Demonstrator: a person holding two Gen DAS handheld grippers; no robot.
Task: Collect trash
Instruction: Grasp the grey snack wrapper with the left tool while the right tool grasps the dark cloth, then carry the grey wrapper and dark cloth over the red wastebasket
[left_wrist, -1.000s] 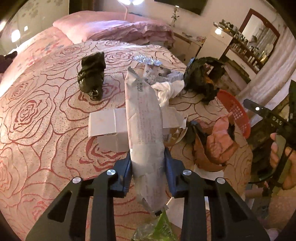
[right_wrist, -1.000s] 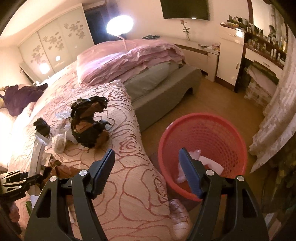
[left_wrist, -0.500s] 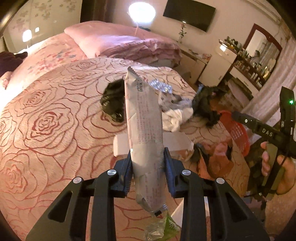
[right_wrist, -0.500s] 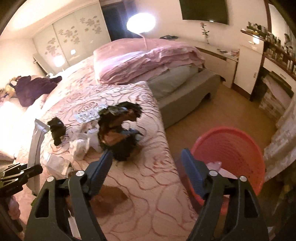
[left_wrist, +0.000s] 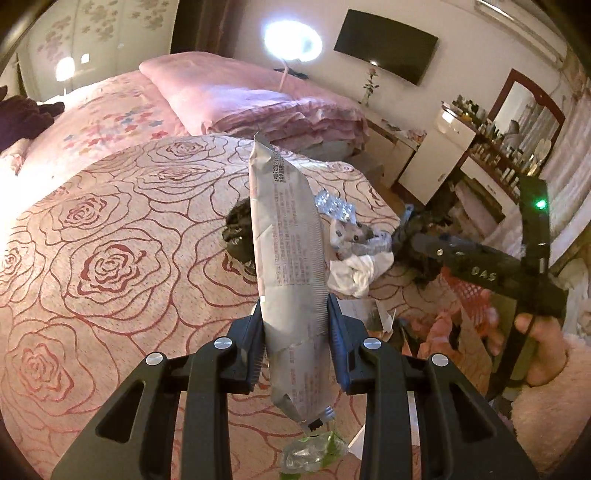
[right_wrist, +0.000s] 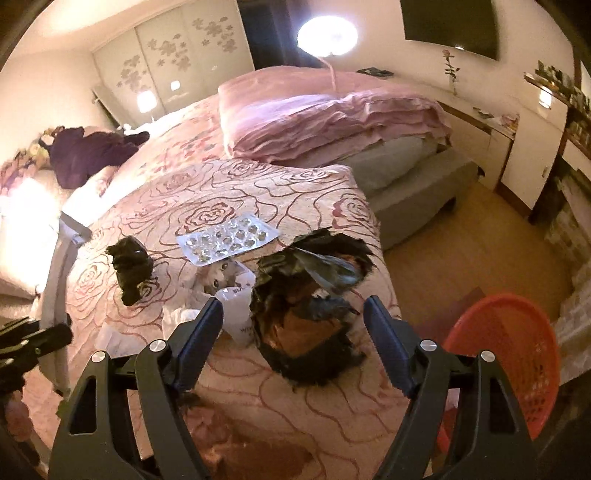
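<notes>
Left gripper (left_wrist: 295, 328) clamps a long silver wrapper (left_wrist: 288, 258), held upright above the rose-patterned bedspread (left_wrist: 110, 240). Right gripper (right_wrist: 293, 328) stands open, nothing between its jaws, above a torn black bag (right_wrist: 306, 317) on the bed. Blister pack (right_wrist: 227, 242) lies just behind it. Red basket (right_wrist: 517, 354) sits on the floor beside the bed; contents not visible.

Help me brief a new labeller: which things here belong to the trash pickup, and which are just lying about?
Job:
- silver wrapper, clamped in left hand-held gripper
- black crumpled bag
- empty blister pack
- small black wad
- red basket
- right hand-held gripper

Lying about:
- pink quilt
- purple garment
</notes>
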